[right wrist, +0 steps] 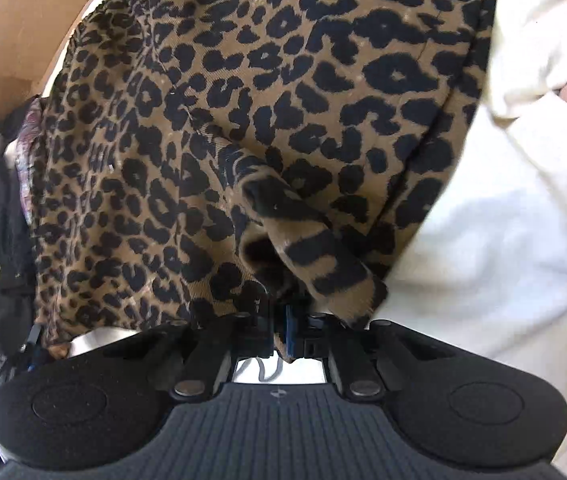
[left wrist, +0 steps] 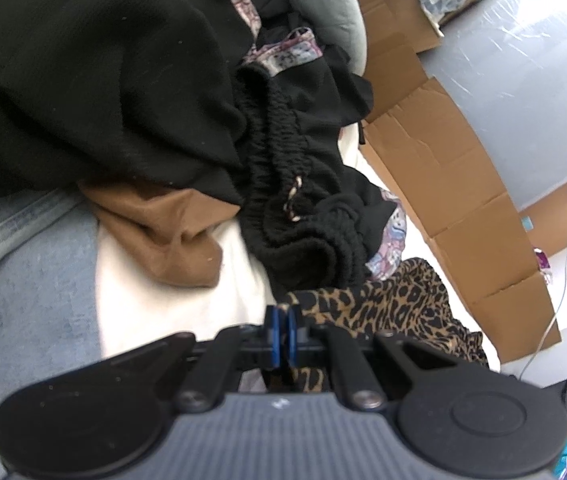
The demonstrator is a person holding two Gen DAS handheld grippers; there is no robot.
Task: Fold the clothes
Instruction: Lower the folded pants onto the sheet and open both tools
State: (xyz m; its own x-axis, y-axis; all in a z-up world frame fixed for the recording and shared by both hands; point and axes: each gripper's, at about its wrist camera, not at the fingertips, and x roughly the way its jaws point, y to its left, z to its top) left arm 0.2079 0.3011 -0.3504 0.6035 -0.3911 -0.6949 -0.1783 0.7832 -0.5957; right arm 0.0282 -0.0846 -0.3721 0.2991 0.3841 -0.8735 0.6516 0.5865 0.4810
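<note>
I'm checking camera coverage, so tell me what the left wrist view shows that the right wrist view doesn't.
Only the left wrist view shows the black knit garment, the brown garment and the denim.

Only the right wrist view shows the cream fabric bunched at upper right.

Both show the leopard-print garment, the white sheet and the cardboard box. The left tongs and the right tongs are each shut on the leopard print.

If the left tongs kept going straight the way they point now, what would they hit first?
Most likely the black pants with the gathered waistband, heaped just past the leopard cloth that the left tongs already pinch. Depth is hard to judge here.
</note>
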